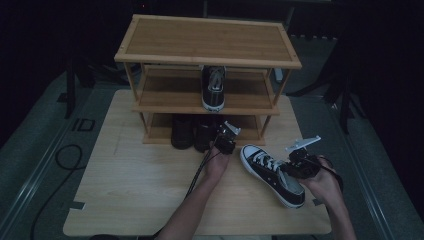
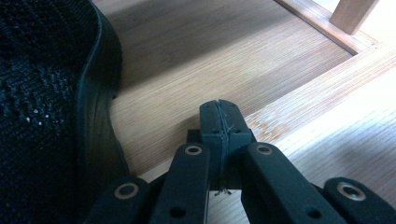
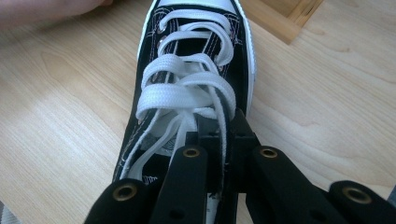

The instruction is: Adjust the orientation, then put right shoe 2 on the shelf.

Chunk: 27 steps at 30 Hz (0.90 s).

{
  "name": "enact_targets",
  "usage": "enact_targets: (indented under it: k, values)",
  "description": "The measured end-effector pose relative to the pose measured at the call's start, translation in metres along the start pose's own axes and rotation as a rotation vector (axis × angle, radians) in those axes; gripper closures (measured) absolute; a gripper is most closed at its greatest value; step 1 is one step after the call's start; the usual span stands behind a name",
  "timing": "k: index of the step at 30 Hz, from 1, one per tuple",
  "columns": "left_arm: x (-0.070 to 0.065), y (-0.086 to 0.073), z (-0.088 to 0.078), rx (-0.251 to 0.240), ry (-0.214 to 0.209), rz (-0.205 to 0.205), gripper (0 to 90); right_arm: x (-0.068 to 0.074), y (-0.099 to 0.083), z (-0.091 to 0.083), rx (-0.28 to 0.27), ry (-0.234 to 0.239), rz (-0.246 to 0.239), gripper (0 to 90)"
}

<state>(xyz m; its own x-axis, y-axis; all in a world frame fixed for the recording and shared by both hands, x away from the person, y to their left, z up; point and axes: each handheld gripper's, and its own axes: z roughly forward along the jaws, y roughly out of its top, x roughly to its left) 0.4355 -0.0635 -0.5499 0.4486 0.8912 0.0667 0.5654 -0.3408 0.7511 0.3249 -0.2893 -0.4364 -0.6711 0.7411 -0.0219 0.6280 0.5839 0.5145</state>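
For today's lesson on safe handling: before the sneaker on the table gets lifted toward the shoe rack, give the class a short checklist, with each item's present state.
1. Right gripper has hold of the sneaker: ok, jaws shut on its side wall beside the laces.
2. Left gripper out of the way: not ok, it sits shut and empty at the rack's bottom shelf, next to a dark shoe.
3. Space beside the matching sneaker on the middle shelf: ok, bare wood on both sides.
4. Laces clear of the jaws: cannot tell, one lace runs along them.
5. Sneaker resting flat on the table: ok.
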Motion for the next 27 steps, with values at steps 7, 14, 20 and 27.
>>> enact_targets:
  k: [7, 14, 20, 27]
  values:
    - [0.000, 0.000, 0.000, 0.000, 0.000, 0.000, 90.0, -0.001, 0.005, -0.005, -0.010, 0.002, -0.011, 87.9]
    - [0.000, 0.000, 0.000, 0.000, 0.000, -0.002, 90.0, -0.001, 0.010, -0.007, -0.013, 0.004, -0.015, 88.0]
    - [0.000, 0.000, 0.000, 0.001, 0.000, 0.000, 90.0, 0.000, 0.013, -0.010, -0.021, 0.005, -0.024, 87.9]
    - [0.000, 0.000, 0.000, 0.002, -0.001, 0.001, 90.0, -0.002, 0.015, -0.013, -0.023, -0.001, -0.028, 88.0]
